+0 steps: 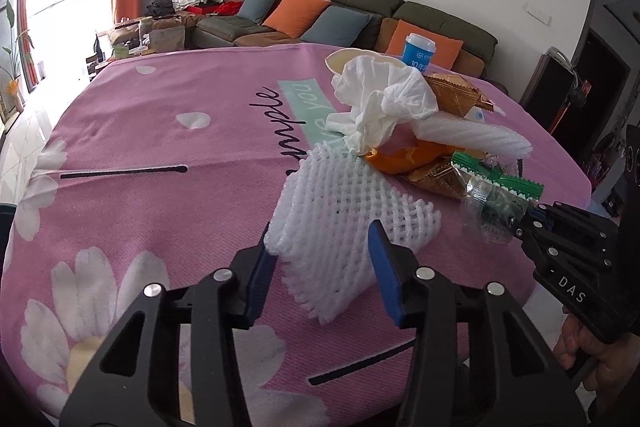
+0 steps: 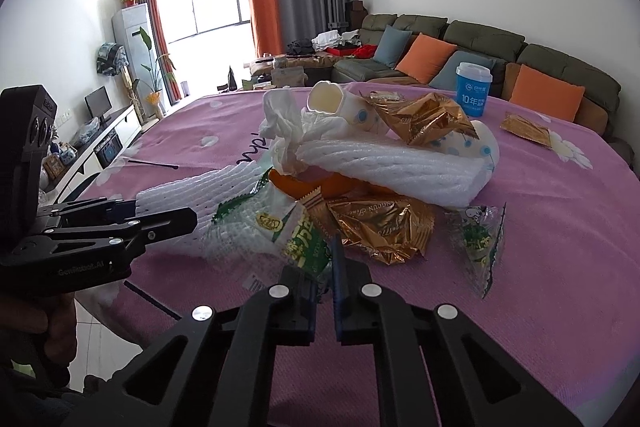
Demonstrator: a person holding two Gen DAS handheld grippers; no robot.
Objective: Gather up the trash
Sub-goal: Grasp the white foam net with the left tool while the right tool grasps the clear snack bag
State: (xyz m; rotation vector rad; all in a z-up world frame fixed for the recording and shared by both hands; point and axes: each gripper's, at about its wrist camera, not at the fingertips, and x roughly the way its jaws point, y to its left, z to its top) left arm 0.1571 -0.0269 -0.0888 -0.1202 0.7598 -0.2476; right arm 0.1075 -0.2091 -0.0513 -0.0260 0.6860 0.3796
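The trash pile sits mid-tabletop on the pink cloth; landmark is the orange peel at its core. Over the peel lie a tissue and a foam sleeve; beside it, gold wrappers; behind it, a blue cup; toward the grippers, a foam net and a green-white wrapper.

The step in hand looks like gathering the near pieces; next each piece likely needs lifting clear of the pile without dragging the rest.

The left gripper stands fairly wide, straddling the net's near end, pads at its sides, not clearly squeezing; the right gripper is narrowed to a thin gap, pinching the wrapper's edge.
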